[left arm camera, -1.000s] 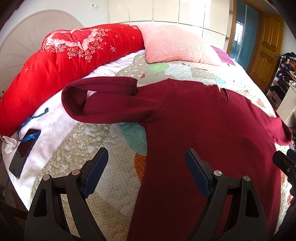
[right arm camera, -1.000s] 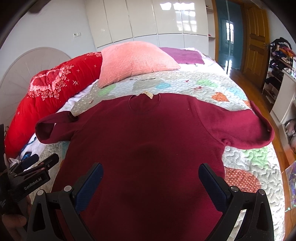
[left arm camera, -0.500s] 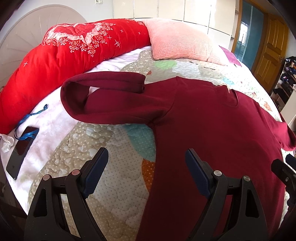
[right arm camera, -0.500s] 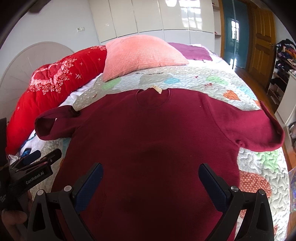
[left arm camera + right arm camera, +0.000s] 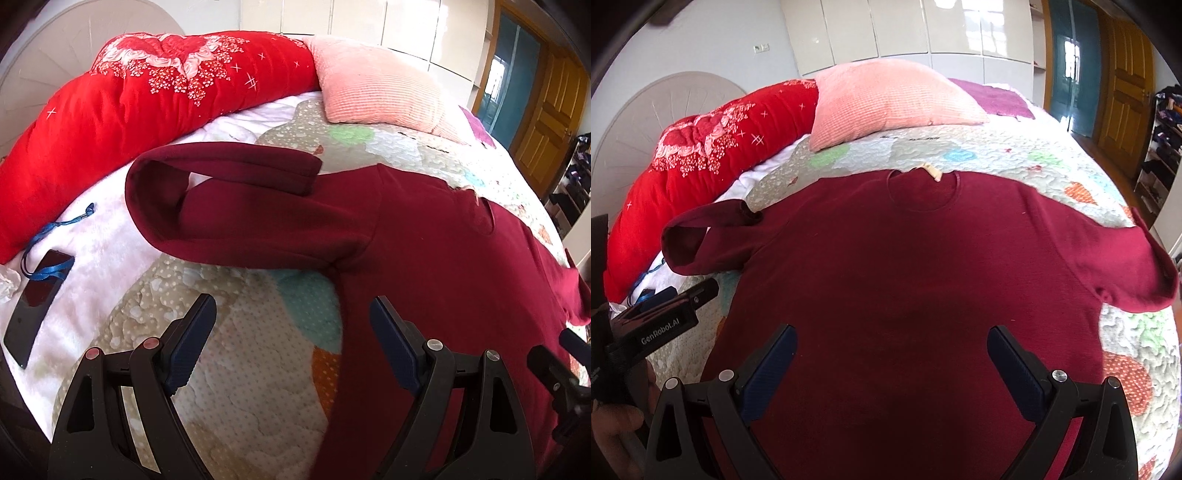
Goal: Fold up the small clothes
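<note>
Closer now than a second ago, the folded-back sleeve [image 5: 236, 173] fills more of my left view, and the sweater's collar sits lower in my right view. Going from the left edge of the bed: a dark phone [image 5: 35, 306] with a blue lanyard [image 5: 51, 236] lies on the white blanket [image 5: 107, 258] near that edge, below the long red bolster [image 5: 140, 92] that runs along the headboard side. Beside the bolster a pink pillow [image 5: 886, 99] leans at the head of the bed.

Next comes my left gripper [image 5: 291, 339], held over the quilt [image 5: 236, 354]; its jaws are spread wide and hold nothing. One blue pad [image 5: 192, 339] hangs above the bare quilt, the other above the sweater's left side seam.

The maroon sweater [image 5: 916, 280] lies flat across the middle of the quilt, collar toward the pillow, a pale label [image 5: 932, 170] showing at the neck. Its left sleeve doubles back on itself in a loop toward the shoulder; its right sleeve [image 5: 1126, 266] stretches out toward the right edge of the bed, cuff turned downward.

My right gripper [image 5: 890, 358] hovers over the sweater's lower body, jaws likewise spread apart and grasping nothing. At the far right stand a wooden door [image 5: 1123, 74] and a cluttered shelf [image 5: 1163, 136].
</note>
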### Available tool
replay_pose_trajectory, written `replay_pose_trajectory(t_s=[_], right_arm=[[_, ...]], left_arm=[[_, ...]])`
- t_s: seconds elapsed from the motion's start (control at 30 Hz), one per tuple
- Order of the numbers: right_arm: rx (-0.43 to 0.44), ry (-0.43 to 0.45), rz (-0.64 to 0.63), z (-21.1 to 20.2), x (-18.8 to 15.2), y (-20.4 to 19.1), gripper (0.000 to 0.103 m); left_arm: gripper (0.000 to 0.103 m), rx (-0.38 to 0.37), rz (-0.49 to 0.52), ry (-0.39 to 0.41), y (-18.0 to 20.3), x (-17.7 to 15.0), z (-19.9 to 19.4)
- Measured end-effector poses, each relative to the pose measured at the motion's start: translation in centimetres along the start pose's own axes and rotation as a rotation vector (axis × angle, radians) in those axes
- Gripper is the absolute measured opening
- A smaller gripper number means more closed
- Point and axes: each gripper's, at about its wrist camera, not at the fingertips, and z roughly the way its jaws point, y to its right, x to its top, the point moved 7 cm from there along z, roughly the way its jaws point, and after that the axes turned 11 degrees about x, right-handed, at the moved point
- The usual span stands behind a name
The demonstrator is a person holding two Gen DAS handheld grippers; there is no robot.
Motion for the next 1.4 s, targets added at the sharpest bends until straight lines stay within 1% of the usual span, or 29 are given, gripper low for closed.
replay_pose_trajectory(t_s=[0.2,0.3,0.47,0.63,0.73,0.83,0.9,0.93,0.97,1.07,1.1,1.13,1.17,1.2,1.23,1.27,1.3,1.37,1.4], right_arm=[[0.017,-0.019,-0.020,1.7,0.2,-1.3,0.103],[0.025,-0.027,-0.040,2.4,0.5,-1.9,0.103],[0.049,-0.015,-0.060,3.8,2.1,-3.2,0.103],[0.141,0.011,-0.113,6.3,5.3,-6.5,0.103],[0.236,0.027,-0.122,8.2,7.5,-8.9,0.103],[0.314,0.036,-0.138,10.4,9.8,-11.6,0.103],[0.347,0.046,-0.185,11.5,10.7,-13.3,0.103],[0.354,0.038,-0.226,12.2,10.9,-14.1,0.103],[0.348,0.013,-0.290,13.3,11.0,-15.1,0.103],[0.319,-0.042,-0.424,16.0,10.4,-16.8,0.103],[0.303,-0.049,-0.462,17.0,10.4,-17.2,0.098],[0.298,-0.047,-0.487,17.7,10.5,-17.6,0.089],[0.296,-0.055,-0.506,18.4,10.6,-17.9,0.058],[0.297,-0.072,-0.515,18.7,10.5,-17.5,0.024],[0.293,-0.097,-0.520,19.3,10.5,-17.7,0.017],[0.290,-0.097,-0.519,19.3,10.6,-17.6,0.016],[0.300,-0.077,-0.517,18.9,10.8,-17.6,0.014],[0.300,-0.011,-0.509,16.6,12.1,-17.0,0.013],[0.284,0.029,-0.502,15.5,13.1,-16.6,0.013]], left_arm=[[0.085,0.017,-0.016,-0.004,-1.1,0.6,1.3],[0.085,0.029,-0.045,-0.006,-2.1,1.3,2.1],[0.085,0.105,-0.128,0.010,-5.5,2.3,3.6],[0.085,0.130,-0.191,-0.010,-8.3,2.5,5.6],[0.085,0.136,-0.214,-0.013,-9.3,2.4,6.4],[0.085,0.148,-0.214,-0.026,-10.1,2.3,7.2],[0.085,0.154,-0.219,-0.038,-10.5,2.2,7.7],[0.085,0.146,-0.229,-0.050,-10.6,2.0,8.0],[0.085,0.139,-0.236,-0.057,-10.7,2.0,8.1],[0.085,0.140,-0.238,-0.055,-10.8,1.9,8.1],[0.085,0.142,-0.235,-0.053,-10.7,1.9,8.1],[0.085,0.144,-0.232,-0.052,-10.7,1.8,8.0],[0.085,0.145,-0.230,-0.051,-10.7,1.8,8.0],[0.085,0.145,-0.229,-0.050,-10.7,1.8,8.0],[0.085,0.146,-0.229,-0.046,-10.7,1.9,7.9],[0.085,0.148,-0.227,-0.036,-10.7,1.9,7.7],[0.085,0.142,-0.224,-0.017,-10.5,2.1,7.3],[0.085,0.087,-0.213,0.065,-9.7,2.7,5.6],[0.085,0.031,-0.204,0.115,-8.9,3.1,4.3]])
